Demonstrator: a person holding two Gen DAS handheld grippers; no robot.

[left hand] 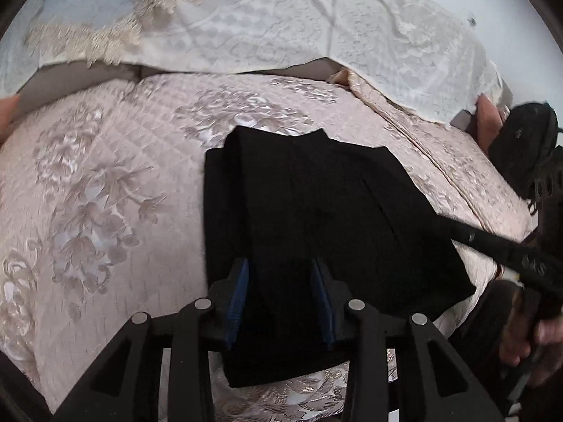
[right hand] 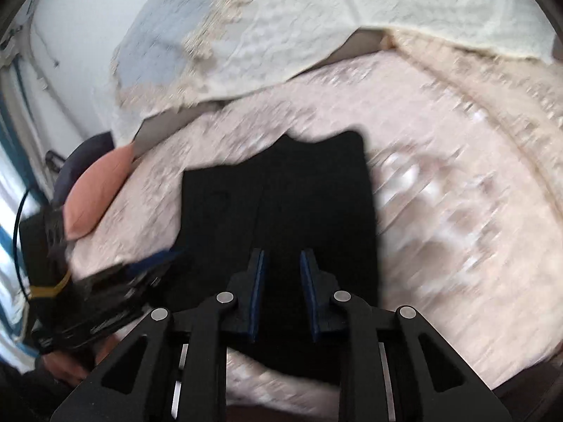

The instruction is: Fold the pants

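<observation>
The black pants point(left hand: 316, 211) lie folded into a compact rectangle on the pink floral bedspread point(left hand: 105, 183), at screen centre in both wrist views. The left tongs point(left hand: 281, 299) stand about half open above the near edge of the pants, blue pads point(left hand: 237, 295) apart, gripping nothing. The right tongs point(right hand: 283, 293) stand narrowly parted over the pants, nothing clamped between them. In the left view, the right tongs' body enters at 3 o'clock. A cream lace cover point(left hand: 316, 24) lies at 12 o'clock.
</observation>
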